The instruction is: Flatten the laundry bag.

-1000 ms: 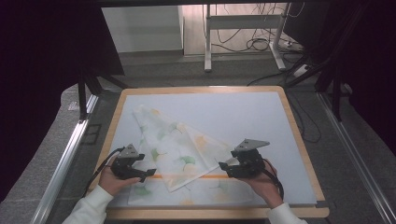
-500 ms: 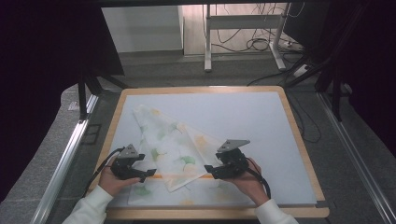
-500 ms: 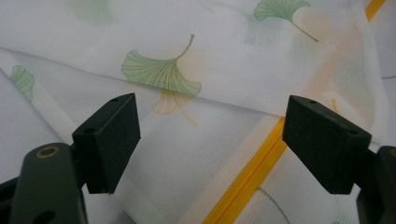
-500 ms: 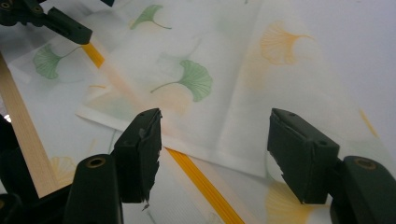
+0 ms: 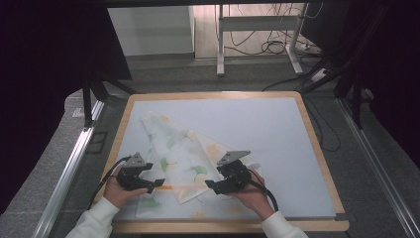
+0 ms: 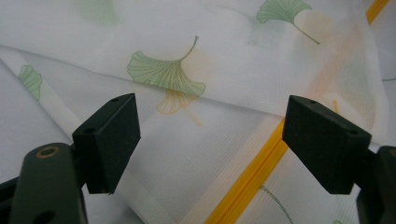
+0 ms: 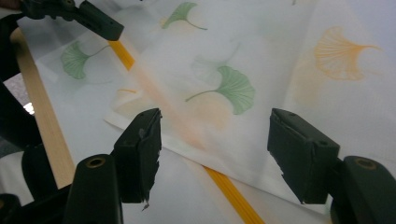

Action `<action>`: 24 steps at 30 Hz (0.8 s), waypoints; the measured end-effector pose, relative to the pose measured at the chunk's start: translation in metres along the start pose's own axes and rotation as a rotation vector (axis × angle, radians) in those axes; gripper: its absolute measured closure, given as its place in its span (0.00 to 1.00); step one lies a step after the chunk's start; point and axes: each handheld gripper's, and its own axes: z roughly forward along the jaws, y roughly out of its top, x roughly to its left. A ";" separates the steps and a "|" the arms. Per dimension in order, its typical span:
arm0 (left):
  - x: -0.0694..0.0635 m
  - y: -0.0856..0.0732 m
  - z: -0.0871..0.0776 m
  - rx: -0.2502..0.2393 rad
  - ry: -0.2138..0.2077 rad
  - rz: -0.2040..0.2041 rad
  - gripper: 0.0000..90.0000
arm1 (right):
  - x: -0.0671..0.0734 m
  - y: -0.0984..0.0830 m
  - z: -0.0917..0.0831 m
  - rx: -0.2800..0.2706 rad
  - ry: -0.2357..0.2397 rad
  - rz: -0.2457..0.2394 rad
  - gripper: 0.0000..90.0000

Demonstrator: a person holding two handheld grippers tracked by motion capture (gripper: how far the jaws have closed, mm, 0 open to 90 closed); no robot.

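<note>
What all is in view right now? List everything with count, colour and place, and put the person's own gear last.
cloth: one, sheer white with green and orange ginkgo leaves, partly folded, near-left part of the table
orange stripe: one, runs along the cloth between the two grippers
table: one, pale grey top with a light wood rim
metal stand: one, grey, on the floor beyond the table
cables: several, dark, on the floor by the stand
left gripper: one, black, jaws open over the cloth
right gripper: one, black, jaws open over the cloth's folded edge
hands: two, white sleeves, at the near edge
</note>
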 end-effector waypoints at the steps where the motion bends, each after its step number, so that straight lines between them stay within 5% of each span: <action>1: 0.001 0.000 0.000 0.000 -0.002 -0.003 0.21 | 0.002 0.000 0.002 0.005 0.005 -0.002 0.39; 13: 0.002 -0.001 -0.001 -0.007 0.005 -0.006 0.21 | 0.036 0.010 0.033 0.046 0.078 -0.058 0.39; 24: 0.002 -0.001 -0.001 -0.002 0.008 -0.005 0.21 | 0.054 0.013 0.059 0.102 0.101 -0.101 0.39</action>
